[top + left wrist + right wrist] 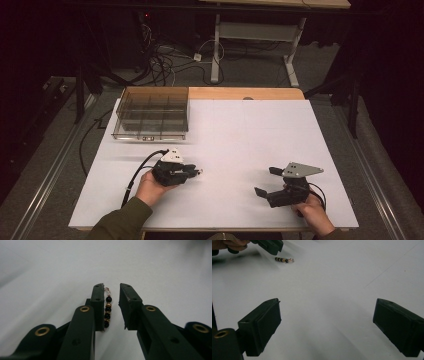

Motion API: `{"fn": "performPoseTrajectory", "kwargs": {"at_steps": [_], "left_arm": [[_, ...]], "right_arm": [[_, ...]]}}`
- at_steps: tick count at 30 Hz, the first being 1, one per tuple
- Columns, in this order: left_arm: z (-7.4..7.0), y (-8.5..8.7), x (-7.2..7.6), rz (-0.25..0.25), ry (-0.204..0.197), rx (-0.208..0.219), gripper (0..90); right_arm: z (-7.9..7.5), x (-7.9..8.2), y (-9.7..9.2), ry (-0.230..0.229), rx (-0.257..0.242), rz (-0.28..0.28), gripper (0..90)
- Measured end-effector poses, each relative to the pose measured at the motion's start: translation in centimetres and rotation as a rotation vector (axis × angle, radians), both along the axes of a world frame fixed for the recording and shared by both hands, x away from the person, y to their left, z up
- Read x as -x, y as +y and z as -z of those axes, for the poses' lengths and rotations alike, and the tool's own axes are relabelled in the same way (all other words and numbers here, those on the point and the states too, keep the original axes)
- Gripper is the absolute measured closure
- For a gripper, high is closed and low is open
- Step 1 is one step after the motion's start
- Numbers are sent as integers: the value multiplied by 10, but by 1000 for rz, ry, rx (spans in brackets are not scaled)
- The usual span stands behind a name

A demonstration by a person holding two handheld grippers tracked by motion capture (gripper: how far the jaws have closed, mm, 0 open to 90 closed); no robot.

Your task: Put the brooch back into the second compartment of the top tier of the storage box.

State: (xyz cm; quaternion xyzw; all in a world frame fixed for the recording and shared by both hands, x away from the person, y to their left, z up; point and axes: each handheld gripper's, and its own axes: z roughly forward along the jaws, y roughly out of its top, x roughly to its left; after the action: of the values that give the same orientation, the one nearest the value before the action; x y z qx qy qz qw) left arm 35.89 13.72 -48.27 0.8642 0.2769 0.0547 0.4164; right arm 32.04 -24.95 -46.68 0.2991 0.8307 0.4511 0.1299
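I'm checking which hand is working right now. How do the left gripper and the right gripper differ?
The left gripper has its jaws drawn close, with a beaded earring between them against one pad; the right gripper has its jaws spread wide over bare white table. The left sits nearer the clear compartment box; the right, farther. Both are black and hand-held.
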Motion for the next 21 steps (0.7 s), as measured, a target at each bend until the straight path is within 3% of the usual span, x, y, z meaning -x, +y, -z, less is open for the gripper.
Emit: {"fn": "performPoseTrajectory", "kwargs": {"at_steps": [21], "left_arm": [[8, -5, -7, 27, 23, -57, 762]], "right_arm": [[0, 0, 0, 0, 2, 0, 85]]}}
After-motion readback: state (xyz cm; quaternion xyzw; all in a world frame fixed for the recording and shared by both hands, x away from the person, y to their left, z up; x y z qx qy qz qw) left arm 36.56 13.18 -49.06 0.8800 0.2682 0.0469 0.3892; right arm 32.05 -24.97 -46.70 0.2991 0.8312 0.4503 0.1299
